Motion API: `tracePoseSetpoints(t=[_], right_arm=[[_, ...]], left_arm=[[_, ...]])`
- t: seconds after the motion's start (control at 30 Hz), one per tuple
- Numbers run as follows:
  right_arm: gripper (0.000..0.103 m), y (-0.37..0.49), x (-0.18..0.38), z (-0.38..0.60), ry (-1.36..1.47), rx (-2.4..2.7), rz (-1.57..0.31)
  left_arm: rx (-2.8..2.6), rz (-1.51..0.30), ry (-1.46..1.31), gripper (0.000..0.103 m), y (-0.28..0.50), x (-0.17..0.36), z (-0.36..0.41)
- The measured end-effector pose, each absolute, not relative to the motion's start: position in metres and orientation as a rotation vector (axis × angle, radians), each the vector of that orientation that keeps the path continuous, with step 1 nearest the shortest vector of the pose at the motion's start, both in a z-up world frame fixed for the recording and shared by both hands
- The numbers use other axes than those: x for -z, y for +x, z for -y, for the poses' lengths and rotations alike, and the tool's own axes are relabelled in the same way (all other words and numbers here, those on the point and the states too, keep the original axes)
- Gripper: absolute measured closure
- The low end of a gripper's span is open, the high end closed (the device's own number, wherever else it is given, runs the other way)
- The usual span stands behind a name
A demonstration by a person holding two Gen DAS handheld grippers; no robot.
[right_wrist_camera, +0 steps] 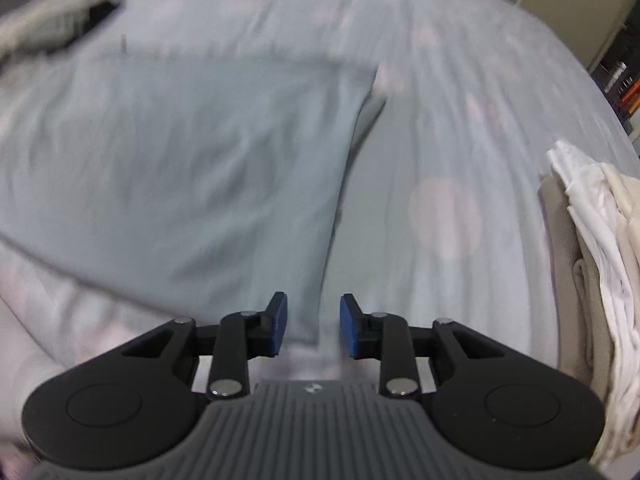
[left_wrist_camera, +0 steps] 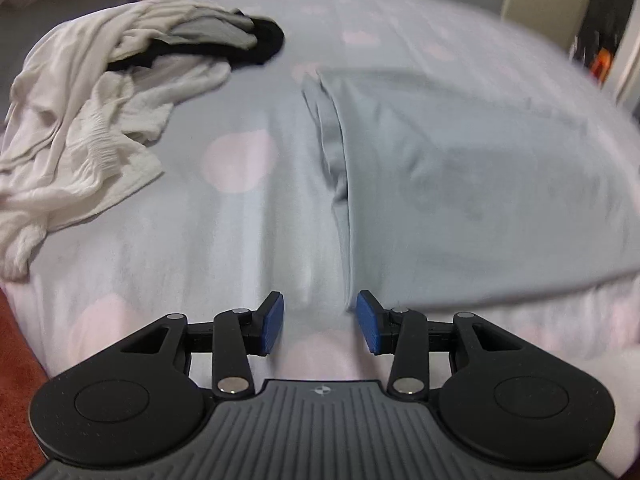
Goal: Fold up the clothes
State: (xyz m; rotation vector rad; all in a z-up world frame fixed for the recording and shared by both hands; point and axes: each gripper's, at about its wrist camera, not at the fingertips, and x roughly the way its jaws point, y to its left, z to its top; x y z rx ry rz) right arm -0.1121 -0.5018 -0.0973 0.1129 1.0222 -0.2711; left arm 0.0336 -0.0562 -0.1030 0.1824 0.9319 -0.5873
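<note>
A pale grey-blue garment point(left_wrist_camera: 460, 184) lies flat and folded on the bed; the right wrist view shows the same garment point(right_wrist_camera: 180, 168). My left gripper point(left_wrist_camera: 320, 322) hovers at its near left corner. The jaws stand apart and the cloth's edge runs down just beside the right pad point(left_wrist_camera: 370, 324). My right gripper point(right_wrist_camera: 313, 326) is over the garment's near right corner. That corner shows in the gap between the blue pads, which stand apart and do not press on it.
The bed sheet point(left_wrist_camera: 240, 160) is light blue with pink dots. A heap of white, grey and black clothes point(left_wrist_camera: 100, 100) lies at the far left. A stack of folded white and beige clothes point(right_wrist_camera: 592, 260) sits at the right. Red floor point(left_wrist_camera: 16, 360) borders the bed's left edge.
</note>
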Motion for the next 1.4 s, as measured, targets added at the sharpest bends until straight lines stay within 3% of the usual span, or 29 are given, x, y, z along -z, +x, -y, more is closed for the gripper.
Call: tracePoseSetpoints(t=[0.23, 0.37, 0.7, 0.83, 0.97, 1.4], right_arm=[[0.024, -0.114, 0.081, 0.543, 0.467, 0.214, -0.765], [0.023, -0.09, 0.087, 0.551, 0.486, 0.289, -0.757], [0.017, -0.045, 0.134, 0.565, 0.515, 0.388, -1.01], [0.001, -0.035, 0.14, 0.559, 0.493, 0.36, -1.051], [0.0, -0.024, 0.146, 0.551, 0.432, 0.352, -1.108], [0.0, -0.017, 0.149, 0.545, 0.39, 0.356, -1.135]], left_arm=[[0.641, -0.784, 0.058, 0.056, 0.05, 0.089, 0.062], [0.662, -0.784, 0.065, 0.054, 0.066, 0.093, 0.08], [0.64, -0.842, 0.098, 0.048, 0.078, 0.129, 0.092], [0.665, -0.83, 0.133, 0.035, 0.074, 0.133, 0.097], [0.67, -0.81, 0.16, 0.023, 0.068, 0.136, 0.103], [0.674, -0.807, 0.132, 0.021, 0.069, 0.137, 0.101]])
